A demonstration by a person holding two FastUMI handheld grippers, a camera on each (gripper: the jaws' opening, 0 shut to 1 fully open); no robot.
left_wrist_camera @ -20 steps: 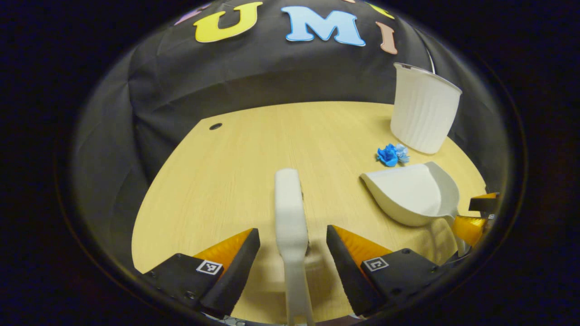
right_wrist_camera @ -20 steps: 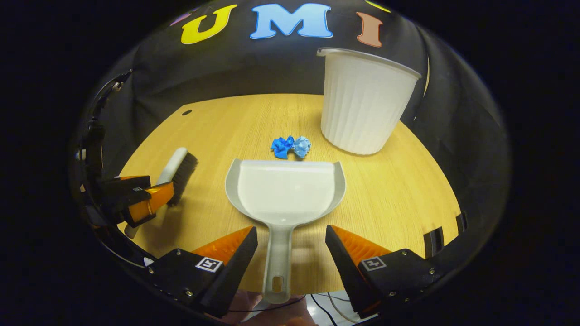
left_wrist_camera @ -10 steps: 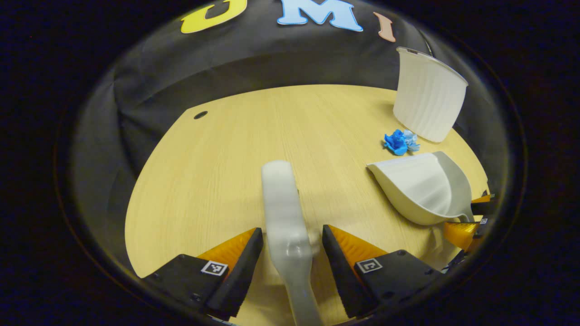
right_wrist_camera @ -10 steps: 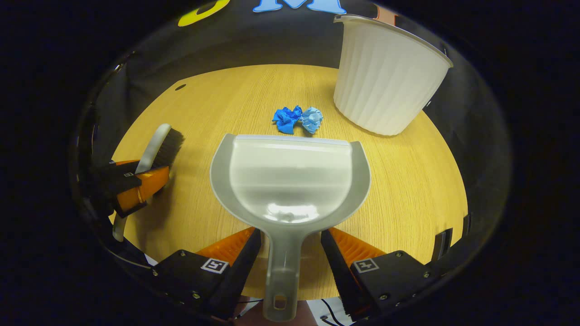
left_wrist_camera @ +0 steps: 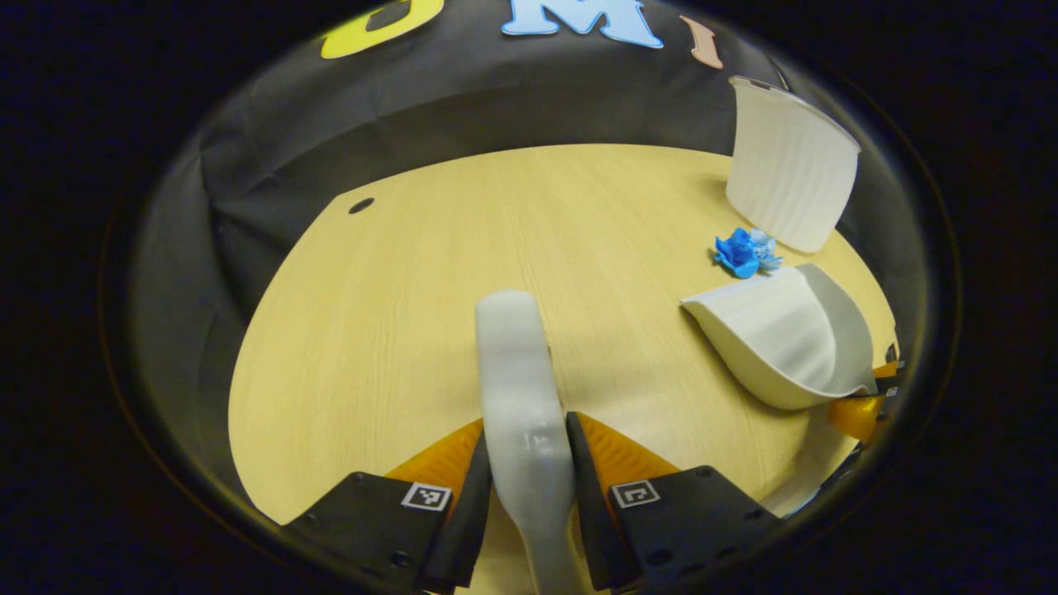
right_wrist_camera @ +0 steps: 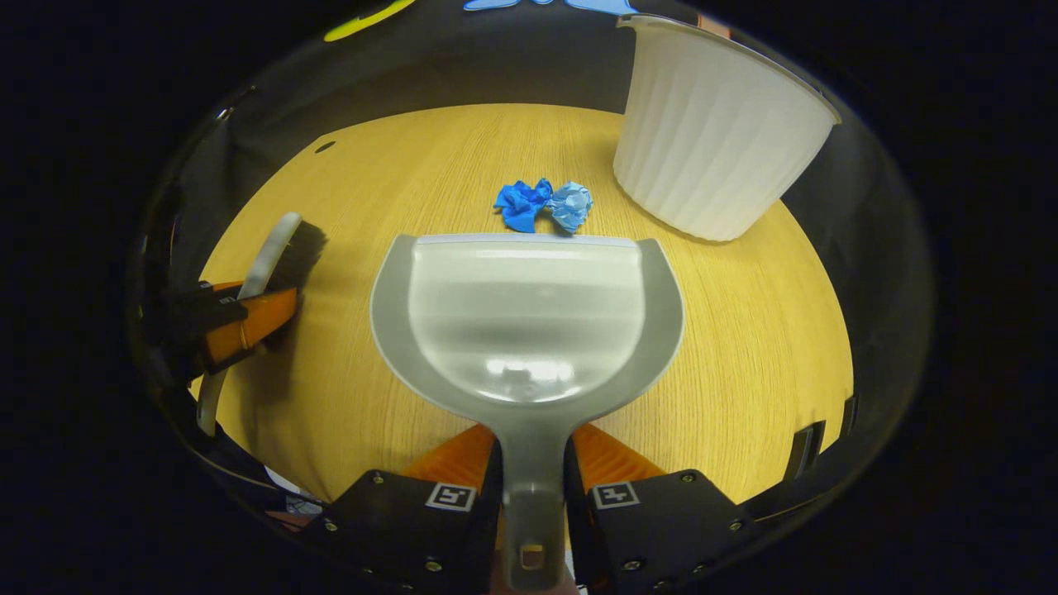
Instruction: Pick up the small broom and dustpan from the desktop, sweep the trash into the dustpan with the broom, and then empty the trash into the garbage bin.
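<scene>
My left gripper [left_wrist_camera: 526, 450] is shut on the white handle of the small broom [left_wrist_camera: 519, 388], which points away over the wooden desktop [left_wrist_camera: 413, 273]. The right gripper view shows the broom [right_wrist_camera: 277, 256] at far left with its dark bristles, and the left gripper [right_wrist_camera: 235, 318] around it. My right gripper [right_wrist_camera: 533, 463] is shut on the handle of the grey dustpan [right_wrist_camera: 526, 318], whose front lip lies just short of the two blue paper wads [right_wrist_camera: 543, 204]. In the left gripper view the dustpan [left_wrist_camera: 785, 330] and the wads [left_wrist_camera: 744, 252] sit at right.
A white ribbed garbage bin [right_wrist_camera: 715, 136] stands upright at the back right of the desktop, just beyond the wads; the left gripper view has the bin [left_wrist_camera: 789, 173] at far right. A small round cable hole [left_wrist_camera: 361, 205] marks the desktop's far left corner.
Both grippers have closed: the left on the broom handle, the right on the dustpan handle. Both have pushed forward, and the dustpan's lip now sits closer to the wads.
</scene>
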